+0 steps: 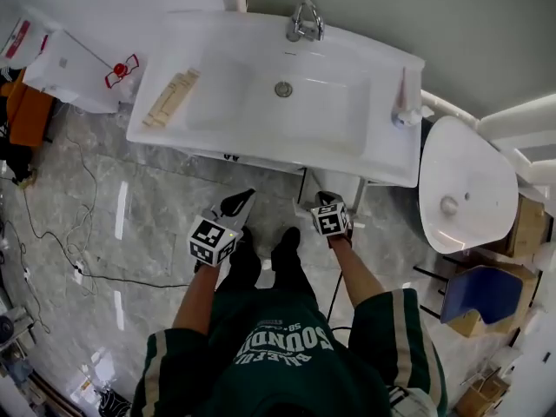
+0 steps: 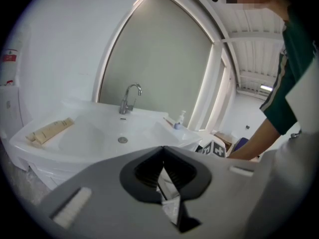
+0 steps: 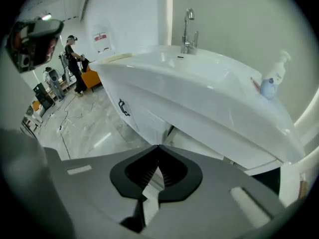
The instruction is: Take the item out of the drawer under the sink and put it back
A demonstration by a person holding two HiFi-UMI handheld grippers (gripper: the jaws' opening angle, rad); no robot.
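Between the tips of the left gripper (image 2: 163, 147) no gap shows: the jaws are closed and empty, pointing across the top of the sink (image 2: 75, 133). The right gripper (image 3: 158, 146) is likewise closed and empty. It is aimed at the cabinet under the sink, with the black drawer handle (image 3: 123, 107) at 10 o'clock of its jaws.

Pose, head view: the left forearm (image 1: 198, 298) and right forearm (image 1: 360, 272) are bare and reach toward 12 o'clock from green sleeves. The left gripper sits at 11 o'clock of the shoes (image 1: 265, 254) and the right at 1 o'clock, both just short of the sink's front edge.

Count: two grippers, each with one marker cube (image 1: 211, 240). The one sink carries one tap (image 1: 305, 20) at 12 o'clock, one drain (image 1: 283, 89) at centre, one soap bottle (image 1: 404, 102) at 3 o'clock and one wooden piece (image 1: 171, 98) at 9 o'clock.

Item: no view shows it, so its look cannot be told. The drawer looks shut beneath the sink.
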